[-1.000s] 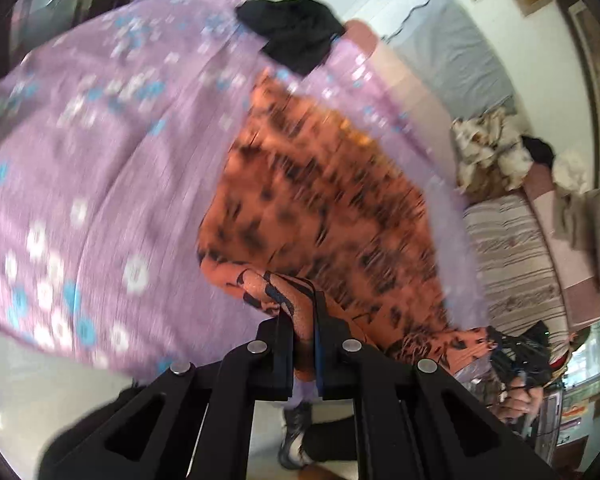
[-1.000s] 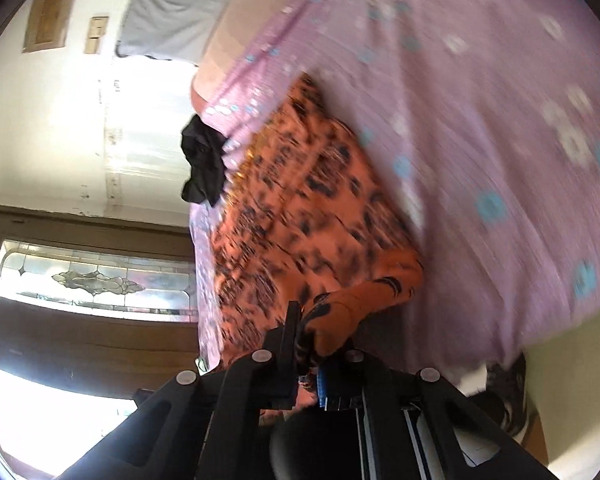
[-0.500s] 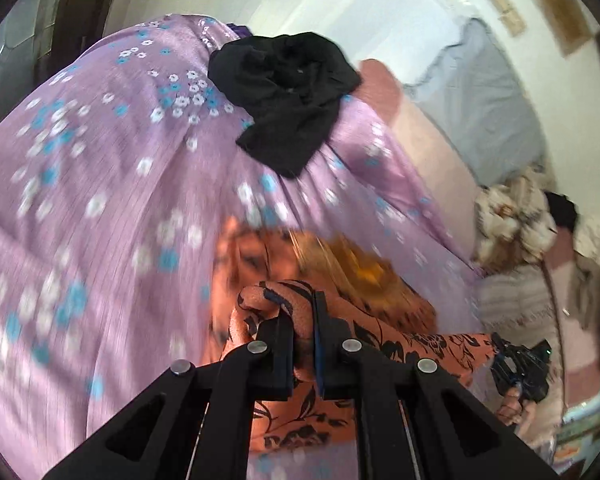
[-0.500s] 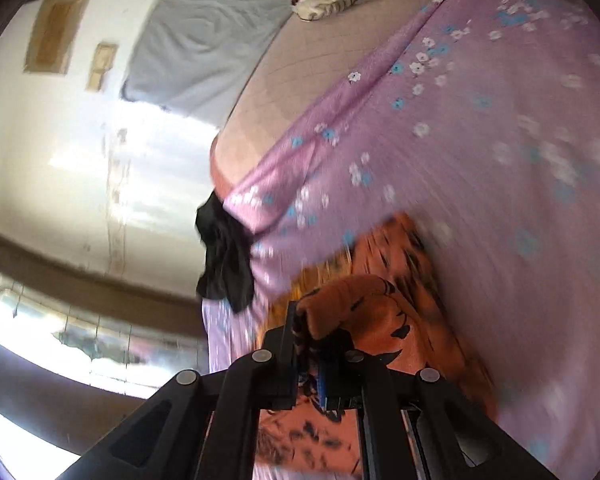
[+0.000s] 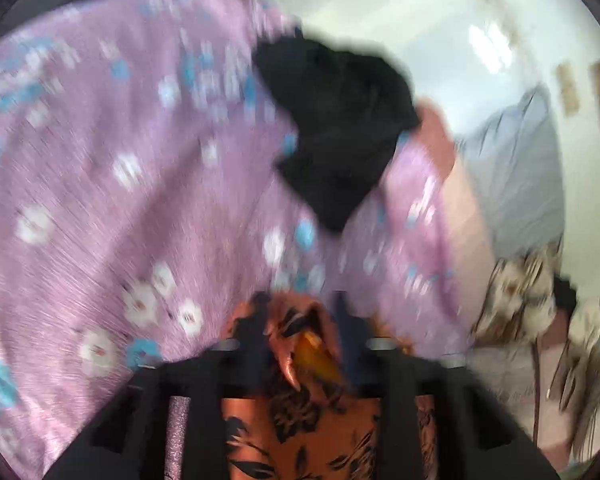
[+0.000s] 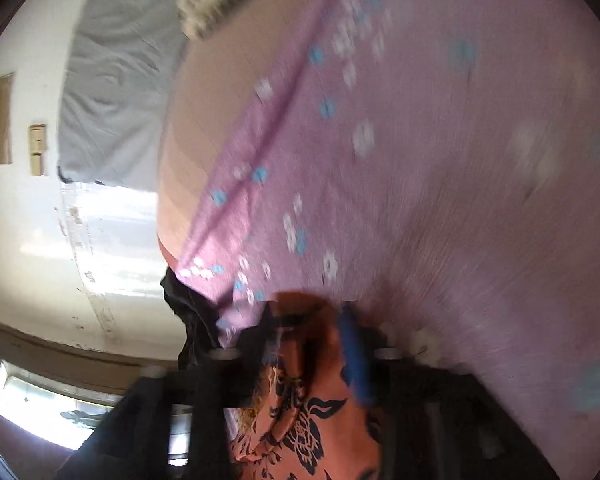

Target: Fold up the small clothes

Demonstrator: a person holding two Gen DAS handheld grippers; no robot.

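Left wrist view, nearest first: the left gripper (image 5: 298,332) has just been opening, its jaws now parted, with a bunched fold of the orange garment (image 5: 300,420) loose between them; the pads no longer pinch it as they did a second ago. That one orange, black-patterned garment lies at the near edge of the purple floral sheet (image 5: 100,200), now gathered close under the fingers where earlier it spread wide across the bed. Farther on, one black garment (image 5: 336,128) sits crumpled on the sheet, larger in view than before. Beyond it are a grey pillow (image 5: 512,176) and a heap of patterned cloth (image 5: 520,292) at right.

Right wrist view: the right gripper (image 6: 310,336) has likewise just been opening, jaws apart, the same orange garment (image 6: 308,432) lying slack between them. The sheet (image 6: 420,160) stretches ahead, the black garment (image 6: 188,312) at left.

No writing can be read; both views are blurred.
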